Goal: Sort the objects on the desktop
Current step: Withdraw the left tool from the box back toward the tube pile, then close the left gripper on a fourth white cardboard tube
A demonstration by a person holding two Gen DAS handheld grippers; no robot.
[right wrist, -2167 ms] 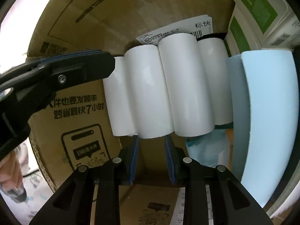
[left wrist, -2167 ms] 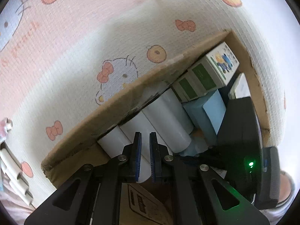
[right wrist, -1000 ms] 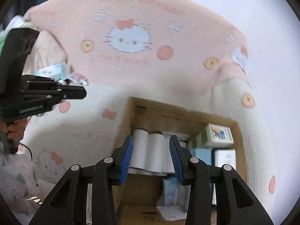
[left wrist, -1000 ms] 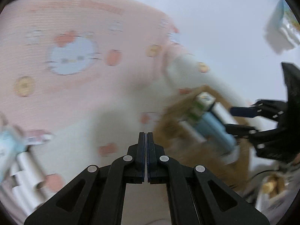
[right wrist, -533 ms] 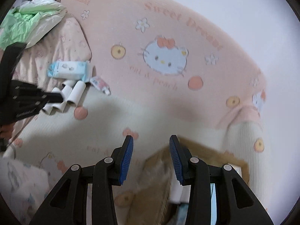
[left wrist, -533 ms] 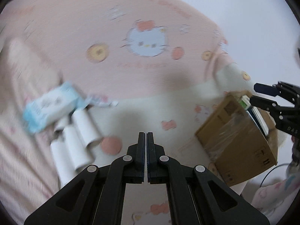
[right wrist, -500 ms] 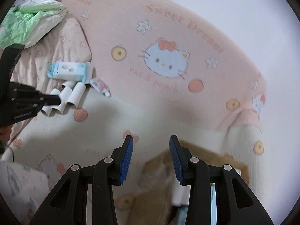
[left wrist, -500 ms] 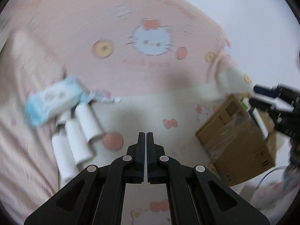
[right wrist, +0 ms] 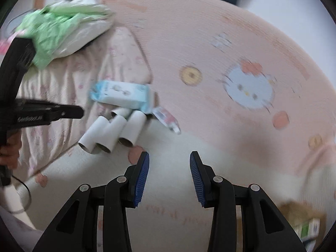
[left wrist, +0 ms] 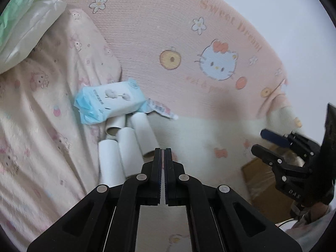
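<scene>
Several white paper tubes [left wrist: 126, 145] lie side by side on the Hello Kitty blanket [left wrist: 189, 48], with a light blue tissue pack [left wrist: 109, 100] behind them and a small tube [left wrist: 161, 109] beside it. My left gripper [left wrist: 163, 153] is shut and empty, just in front of the tubes. My right gripper [right wrist: 169, 157] is open and empty, above the blanket to the right of the tubes [right wrist: 113, 132] and the tissue pack [right wrist: 121, 94]. The cardboard box [left wrist: 262, 187] sits at the right; it also shows in the right wrist view [right wrist: 302, 220].
A green and white plastic bag [left wrist: 27, 25] lies at the far left on a pink patterned quilt [left wrist: 42, 113]. The right gripper's body [left wrist: 294, 161] shows at the right of the left wrist view. A white cable [right wrist: 19, 191] lies at the left.
Both grippers have left the cardboard box and swung left toward the paper tubes and tissue pack. The left gripper has closed fully; the right gripper has opened wider.
</scene>
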